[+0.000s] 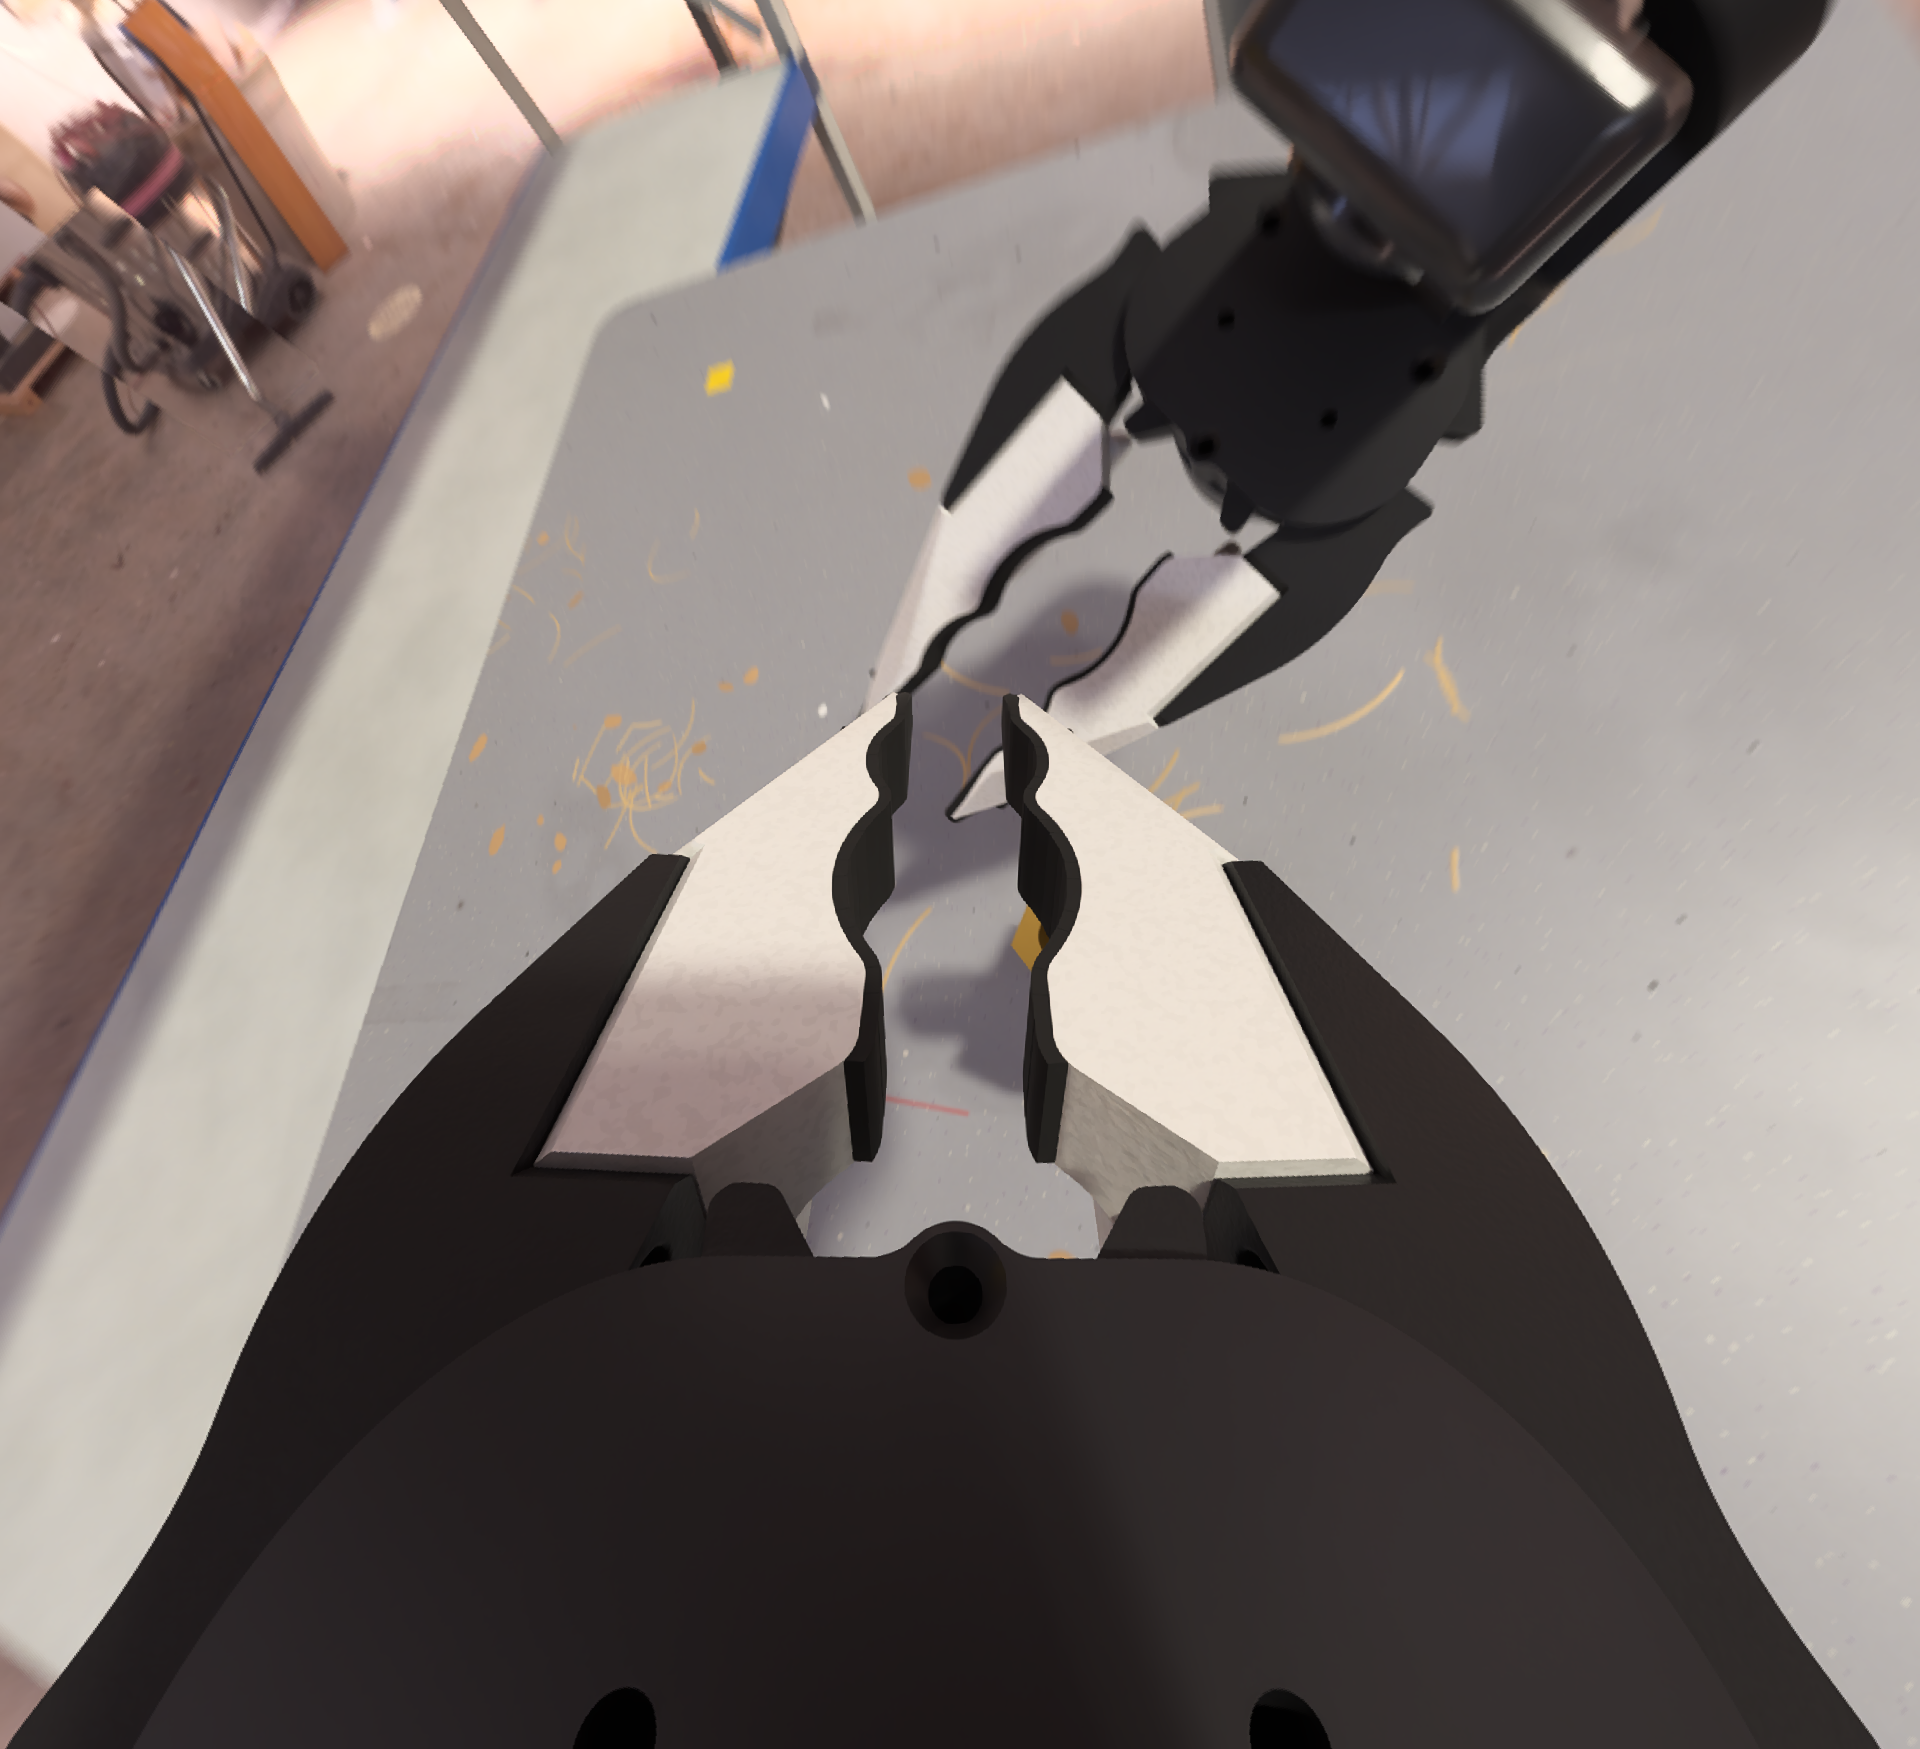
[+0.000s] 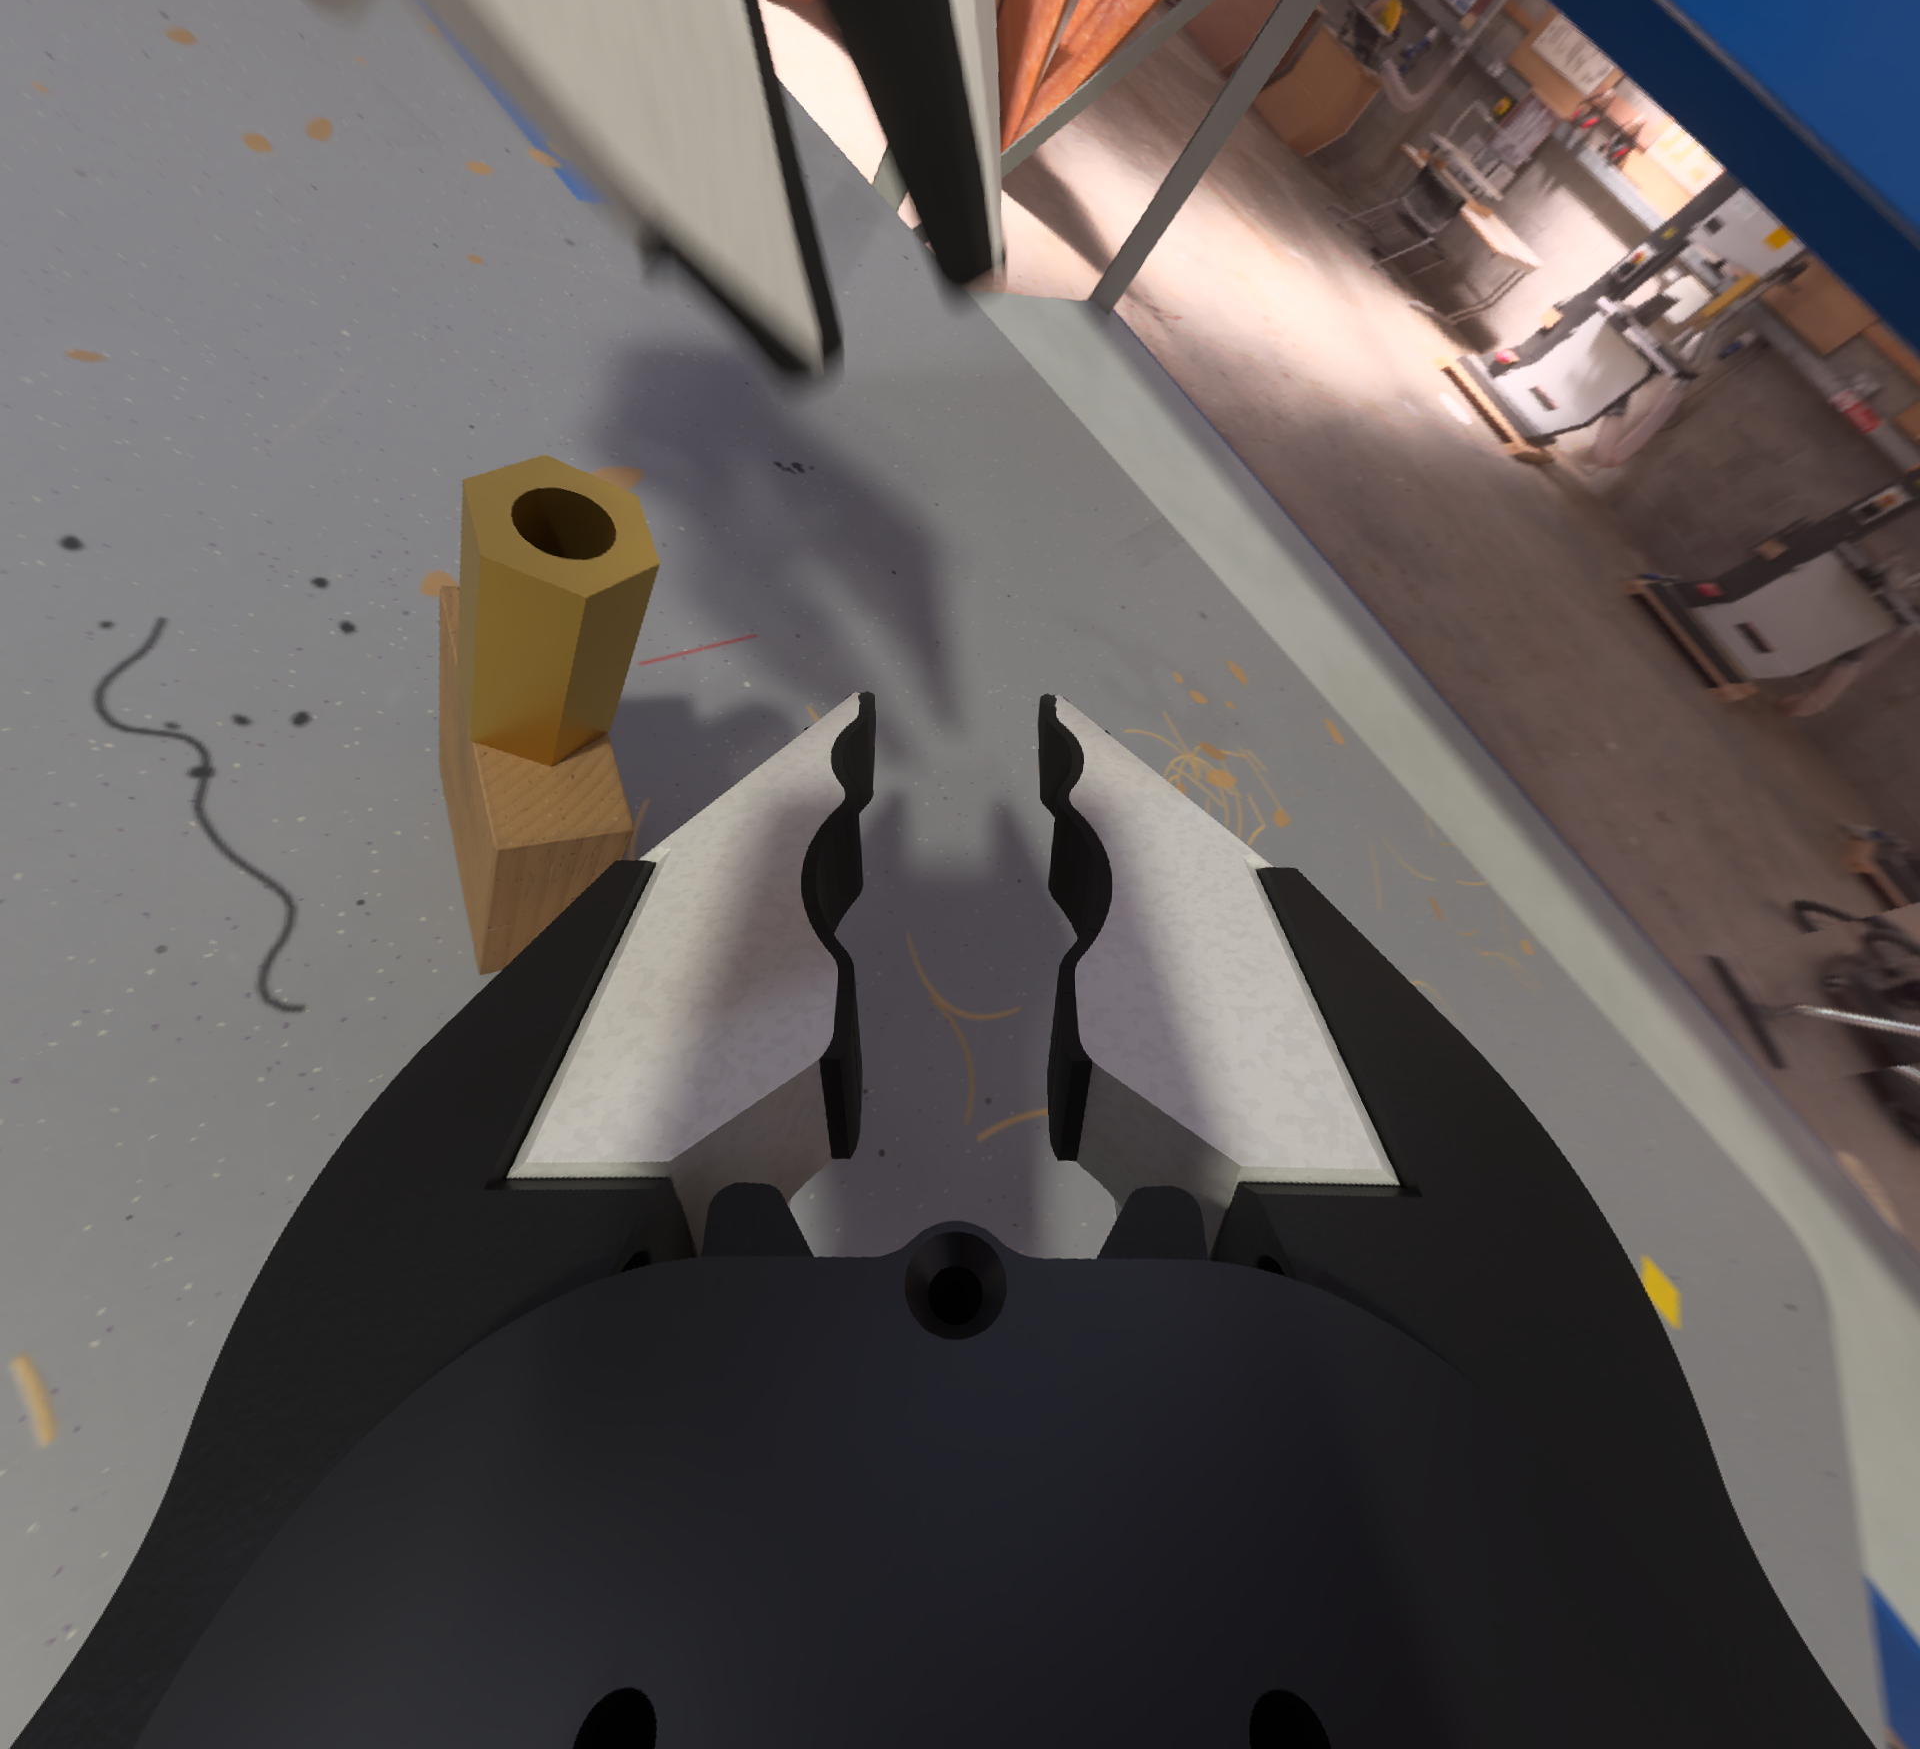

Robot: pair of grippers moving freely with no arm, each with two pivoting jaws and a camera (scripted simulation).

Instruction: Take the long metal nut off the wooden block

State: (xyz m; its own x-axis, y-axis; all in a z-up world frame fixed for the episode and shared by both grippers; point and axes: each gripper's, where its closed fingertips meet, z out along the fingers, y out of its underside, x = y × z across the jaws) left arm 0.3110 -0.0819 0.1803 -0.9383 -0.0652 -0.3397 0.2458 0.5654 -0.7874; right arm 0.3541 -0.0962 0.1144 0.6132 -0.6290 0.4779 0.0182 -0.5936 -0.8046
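Observation:
A brass-coloured hexagonal long nut stands upright on a small wooden block on the grey table. My right gripper is open and empty. It is low over the table, with the nut and block just left of its left finger. My left gripper is open with a narrower gap and is empty. It points at the right gripper, tips close together. In the left wrist view only a small brass-coloured sliver shows behind my right finger. The left gripper appears blurred at the top of the right wrist view.
The grey table carries wood shavings, orange specks and a black squiggle mark. Its edge runs diagonally to the right of the right gripper, with the workshop floor beyond. A yellow square mark lies far off.

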